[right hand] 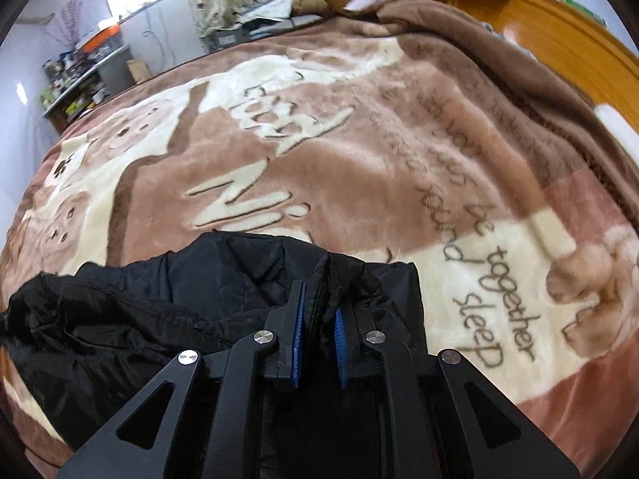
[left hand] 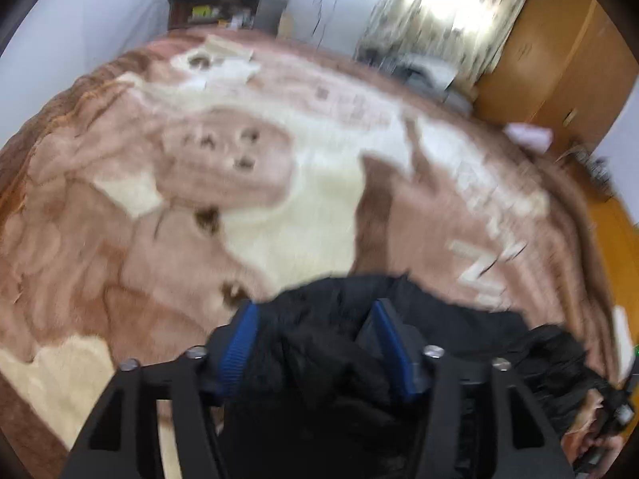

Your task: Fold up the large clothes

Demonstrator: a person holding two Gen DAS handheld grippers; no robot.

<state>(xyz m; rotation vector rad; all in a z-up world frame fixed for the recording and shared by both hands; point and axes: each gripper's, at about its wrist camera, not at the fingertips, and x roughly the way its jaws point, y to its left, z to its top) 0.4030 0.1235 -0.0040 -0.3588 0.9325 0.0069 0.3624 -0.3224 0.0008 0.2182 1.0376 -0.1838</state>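
1. Black frame of right gripper (right hand: pixel 319 319) nearest the lens; blue pads (right hand: pixel 298 325) pinched close together on a raised fold of the black garment (right hand: pixel 159 311). Clamped on fabric.
2. Same garment spread to the left of the right gripper, crumpled, shiny, lying on the blanket (right hand: pixel 359 151) at its near edge.
3. Left gripper (left hand: pixel 315 343) with blue pads (left hand: pixel 239 343) set well apart; bunched black garment (left hand: pixel 319 359) filling the gap between them. Cannot tell whether pressed on the cloth or merely standing wide around it; left view motion-blurred.
4. Garment in left view trailing off to the right, over the blanket (left hand: pixel 120 239).
5. Blanket brown, pink and cream, covering the bed; bear figures and cream lettering, script reading "together sleep" in right view.
6. Beyond the bed: shelf unit (right hand: pixel 76 92) with small clutter at the wall, patterned curtain (left hand: pixel 435 8) over a bright window, wooden wardrobe (left hand: pixel 559 68) at right of left view.
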